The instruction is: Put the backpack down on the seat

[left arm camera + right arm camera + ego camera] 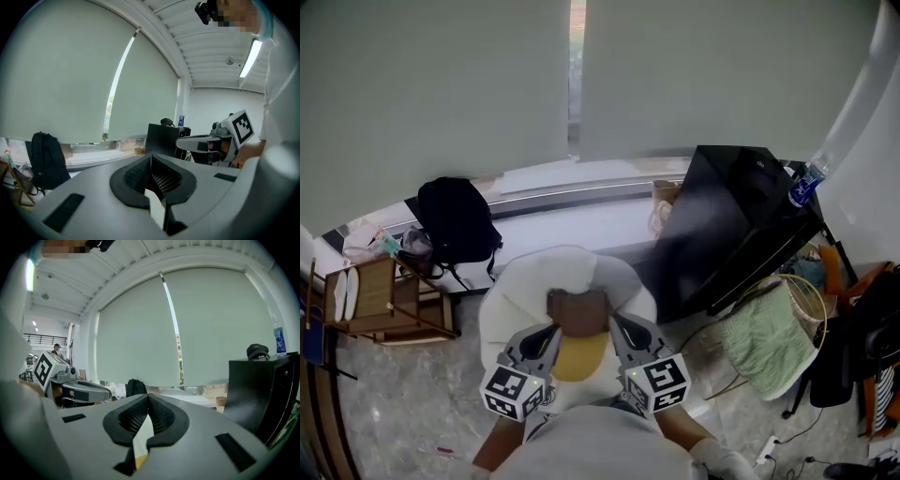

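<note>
Against the window ledge, backpack stands upright, ahead-left of both; left hand-held gripper nearer than right hand-held gripper, each closed and empty, seat just below.

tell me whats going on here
A person holds a gripper in each hand over a white seat. The left gripper and right gripper are both shut, with nothing between their jaws. A brown and yellow item lies on the seat between them; what it is isn't clear. The black backpack stands apart by the window, untouched, so it is not yet on the seat.
</note>
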The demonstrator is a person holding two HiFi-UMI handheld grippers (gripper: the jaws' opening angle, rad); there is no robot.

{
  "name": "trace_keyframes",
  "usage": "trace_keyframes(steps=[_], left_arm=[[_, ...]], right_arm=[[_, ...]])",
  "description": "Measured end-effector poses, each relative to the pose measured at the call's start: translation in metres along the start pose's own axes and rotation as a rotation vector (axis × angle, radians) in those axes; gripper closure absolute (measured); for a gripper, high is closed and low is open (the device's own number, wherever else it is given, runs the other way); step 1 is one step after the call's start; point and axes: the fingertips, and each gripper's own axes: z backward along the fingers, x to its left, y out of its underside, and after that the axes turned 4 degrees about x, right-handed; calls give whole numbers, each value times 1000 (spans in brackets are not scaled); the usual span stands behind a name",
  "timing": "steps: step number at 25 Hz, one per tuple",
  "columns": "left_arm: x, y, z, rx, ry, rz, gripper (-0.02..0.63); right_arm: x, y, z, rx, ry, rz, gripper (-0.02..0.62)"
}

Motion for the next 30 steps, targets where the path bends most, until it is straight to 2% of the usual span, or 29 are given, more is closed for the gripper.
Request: trace_keyframes(steps=[18, 30], left_arm=[[14, -10, 9, -29, -41, -4, 571], [9, -7, 0, -3, -14, -3, 571]], right_arm=[[7, -7, -5, 2, -38, 12, 565], [1, -3, -5, 21, -32, 12, 565]])
